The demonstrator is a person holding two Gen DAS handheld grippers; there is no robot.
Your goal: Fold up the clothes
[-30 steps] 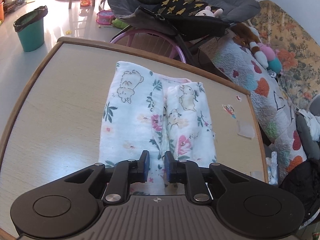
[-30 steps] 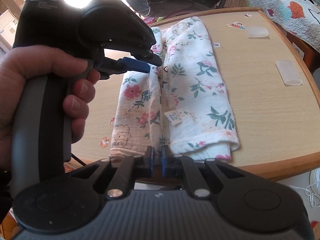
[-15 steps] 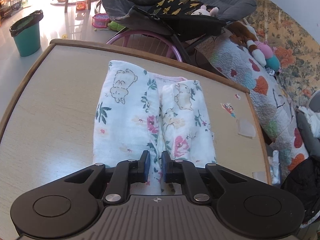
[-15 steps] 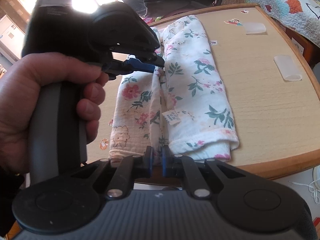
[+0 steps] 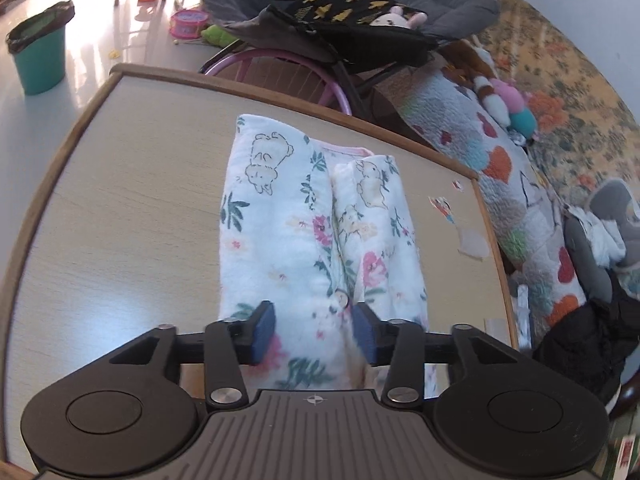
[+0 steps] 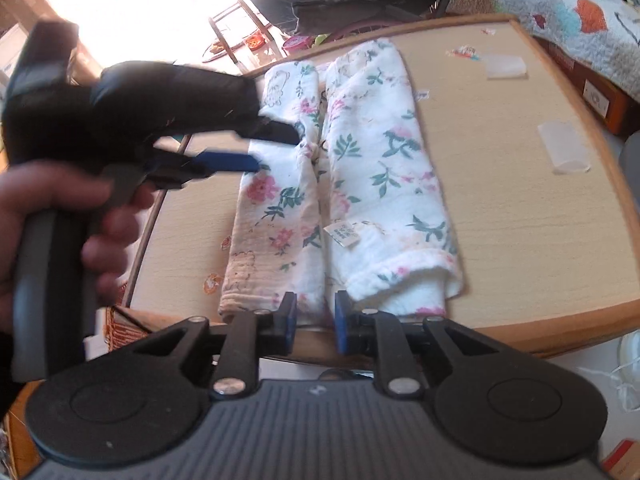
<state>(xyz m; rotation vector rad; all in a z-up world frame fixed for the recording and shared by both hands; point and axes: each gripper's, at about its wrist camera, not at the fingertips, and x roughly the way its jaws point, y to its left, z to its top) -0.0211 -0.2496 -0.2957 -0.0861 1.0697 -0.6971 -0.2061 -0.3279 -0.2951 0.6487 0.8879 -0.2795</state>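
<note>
**Left wrist view: both grippers standing open at the folded garment**

Left wrist view is showing the left gripper (image 5: pixel 314 330) hanging with its blue pads spread wide, gripping nothing, over the near end of the floral garment (image 5: pixel 320 236). The garment is lying on the wooden table (image 5: pixel 120 208) as two long folded rolls side by side, touching along a middle seam, with cartoon animals printed at the far end. A small snap button (image 5: pixel 342 300) is sitting on the seam, just ahead of the pads.

From the right wrist camera, the right gripper (image 6: pixel 315 316) is sitting partly open and empty at the garment's opposite end, beside the table edge. A white label (image 6: pixel 343 234) is lying on the garment near the seam. A hand (image 6: pixel 60 216) is wrapping the other tool's grip, left of the garment, blurred.
</note>
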